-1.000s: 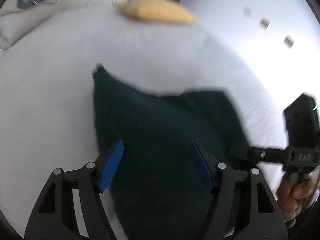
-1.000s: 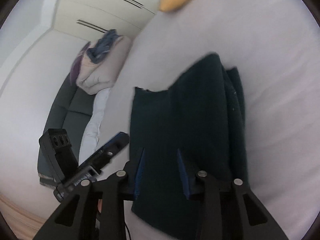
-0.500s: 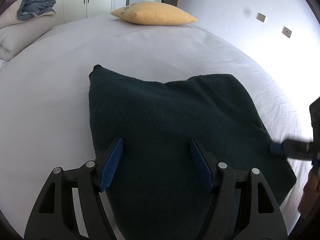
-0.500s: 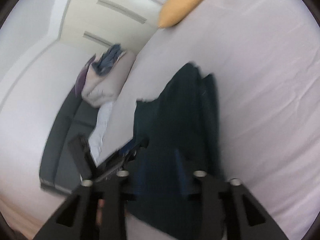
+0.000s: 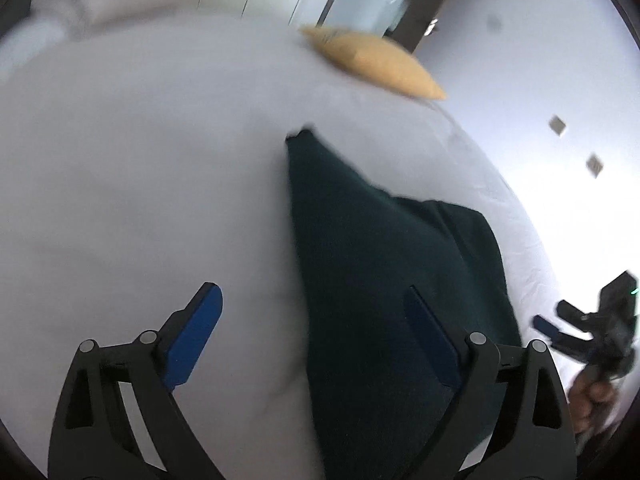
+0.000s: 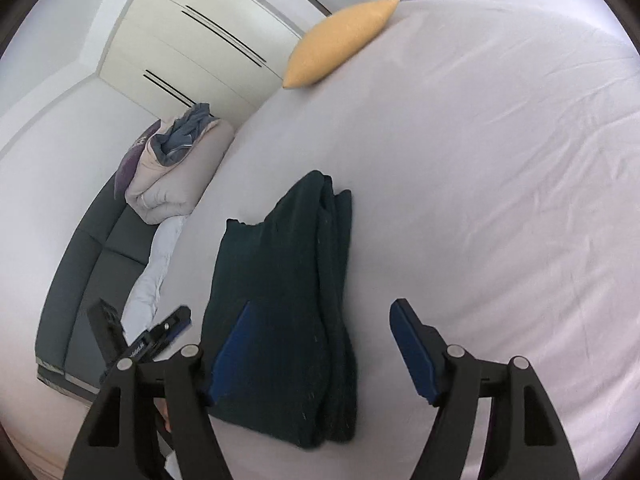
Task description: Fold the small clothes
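Observation:
A dark green folded garment (image 5: 384,272) lies on the white bed sheet (image 5: 140,168); it also shows in the right wrist view (image 6: 288,280), folded in layers with a thick edge on the right. My left gripper (image 5: 316,332) is open and empty, its right finger over the garment's left edge. My right gripper (image 6: 320,344) is open and empty above the garment's near end. The right gripper shows at the right edge of the left wrist view (image 5: 584,328); the left gripper shows in the right wrist view (image 6: 156,340).
A yellow pillow (image 6: 340,44) lies at the far end of the bed. A rolled duvet (image 6: 176,168) sits on a grey sofa (image 6: 96,272) beside the bed. White wardrobes (image 6: 192,52) stand behind. The bed sheet (image 6: 500,200) spreads wide to the right.
My right gripper has opened and let go of the garment. My left gripper has shifted left, so the garment now lies under its right finger. The garment lies folded narrower.

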`<state>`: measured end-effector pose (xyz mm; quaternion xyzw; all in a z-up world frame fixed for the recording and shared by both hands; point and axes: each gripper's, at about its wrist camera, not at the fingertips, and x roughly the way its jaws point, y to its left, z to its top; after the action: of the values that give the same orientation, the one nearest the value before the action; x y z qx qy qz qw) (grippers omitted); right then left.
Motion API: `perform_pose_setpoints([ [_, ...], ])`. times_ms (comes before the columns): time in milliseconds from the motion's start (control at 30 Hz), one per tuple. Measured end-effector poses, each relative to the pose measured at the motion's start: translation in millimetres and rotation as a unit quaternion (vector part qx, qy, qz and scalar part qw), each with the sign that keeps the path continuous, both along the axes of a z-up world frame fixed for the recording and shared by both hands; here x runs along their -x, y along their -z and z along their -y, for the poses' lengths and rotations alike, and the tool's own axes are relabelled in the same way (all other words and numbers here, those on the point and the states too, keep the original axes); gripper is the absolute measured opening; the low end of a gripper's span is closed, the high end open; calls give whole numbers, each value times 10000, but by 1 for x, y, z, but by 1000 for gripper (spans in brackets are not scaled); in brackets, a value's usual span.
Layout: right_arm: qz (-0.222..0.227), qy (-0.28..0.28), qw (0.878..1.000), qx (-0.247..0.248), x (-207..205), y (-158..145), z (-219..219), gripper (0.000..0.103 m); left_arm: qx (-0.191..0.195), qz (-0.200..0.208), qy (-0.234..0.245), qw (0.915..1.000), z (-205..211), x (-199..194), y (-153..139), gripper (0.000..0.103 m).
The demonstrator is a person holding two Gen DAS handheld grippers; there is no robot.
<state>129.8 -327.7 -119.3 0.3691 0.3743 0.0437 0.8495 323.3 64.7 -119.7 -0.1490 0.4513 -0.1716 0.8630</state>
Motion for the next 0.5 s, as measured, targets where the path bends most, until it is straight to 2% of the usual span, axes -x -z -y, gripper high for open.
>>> perform_pose_setpoints([
  [67, -171, -151, 9997, -41, -18, 5, -1, 74, 249, -471, 199, 9984, 2, -10, 15, 93],
  [133, -431, -296, 9986, -17, -42, 16, -8, 74, 482, -721, 402, 9954, 8, -16, 24, 93],
  [267, -753, -616, 9951, -166, -67, 41, -28, 72, 408, -899, 650, 9930, 22, -27, 28, 92],
  [300, -720, -657, 9951, -154, -71, 42, -31, 71, 407, -959, 690, 9922, 26, -29, 29, 86],
  [333, -721, -694, 9948, -163, -75, 42, -32, 69, 421, -1020, 787, 9908, 30, -33, 30, 70],
  [367, -776, -722, 9942, -186, -81, 43, -35, 63, 494, -1101, 863, 9889, 34, -36, 31, 64],
  [500, -977, -773, 9921, -107, -92, 47, -39, 42, 295, -1182, 823, 9891, 40, -40, 28, 57],
])
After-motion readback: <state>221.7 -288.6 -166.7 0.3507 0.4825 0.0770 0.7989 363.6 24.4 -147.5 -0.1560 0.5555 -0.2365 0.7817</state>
